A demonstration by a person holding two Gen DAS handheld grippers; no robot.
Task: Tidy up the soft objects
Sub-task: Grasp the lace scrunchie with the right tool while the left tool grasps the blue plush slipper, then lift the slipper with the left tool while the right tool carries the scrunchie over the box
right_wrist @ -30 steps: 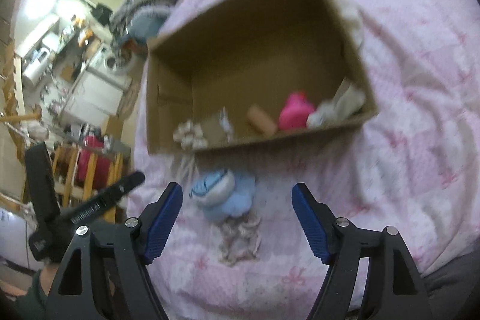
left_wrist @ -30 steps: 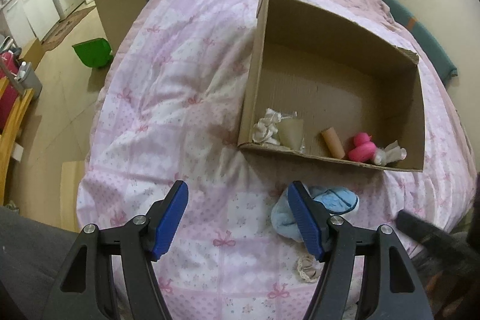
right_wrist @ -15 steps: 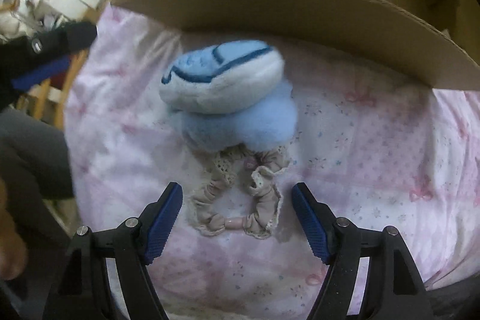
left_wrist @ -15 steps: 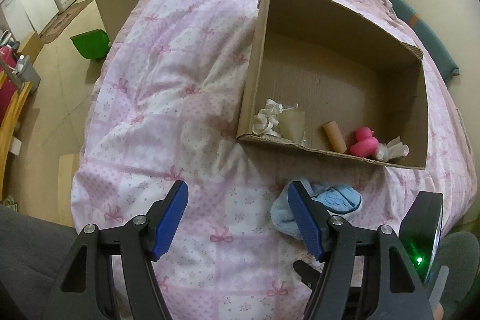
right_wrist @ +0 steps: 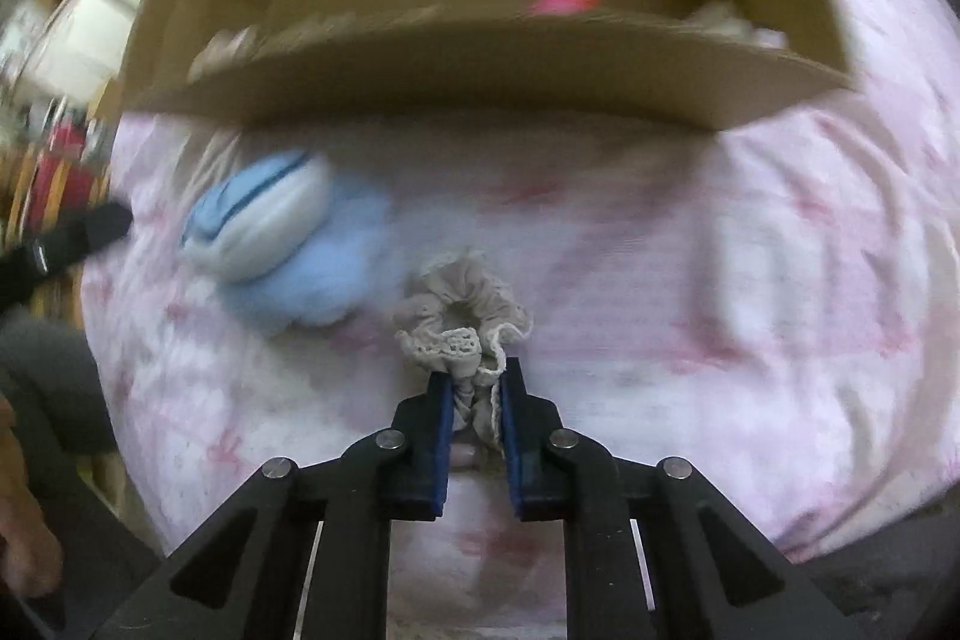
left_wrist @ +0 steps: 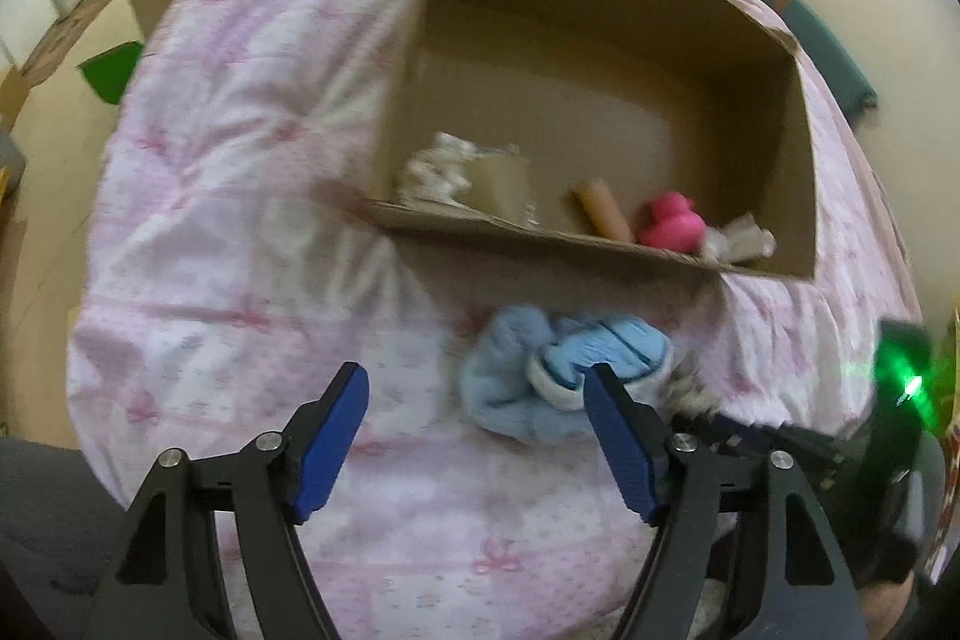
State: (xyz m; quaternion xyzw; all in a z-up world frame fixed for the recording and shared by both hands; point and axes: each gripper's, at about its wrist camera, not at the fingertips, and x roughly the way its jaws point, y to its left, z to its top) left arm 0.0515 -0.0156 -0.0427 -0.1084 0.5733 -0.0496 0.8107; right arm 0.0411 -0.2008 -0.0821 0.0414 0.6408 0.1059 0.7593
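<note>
A: Both views are pretty smeared, heavy motion blur on the quilt [left_wrist: 228, 196] and cardboard box [right_wrist: 480, 58].

B: Yeah, soft warm indoor light, dim inside the box. Fisheye bends the edges, black corners, green LED glare far right.

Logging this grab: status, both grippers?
Right gripper closing on beige scrunchie. Left gripper opening, nothing between its jaws. Blue plush beside scrunchie. Box just ahead.

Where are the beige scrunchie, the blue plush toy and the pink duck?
beige scrunchie [right_wrist: 462, 307]: right wrist view, its ruffled ring.
blue plush toy [left_wrist: 540, 379]: left wrist view, its fluffy body.
pink duck [left_wrist: 671, 220]: left wrist view, its body.
</note>
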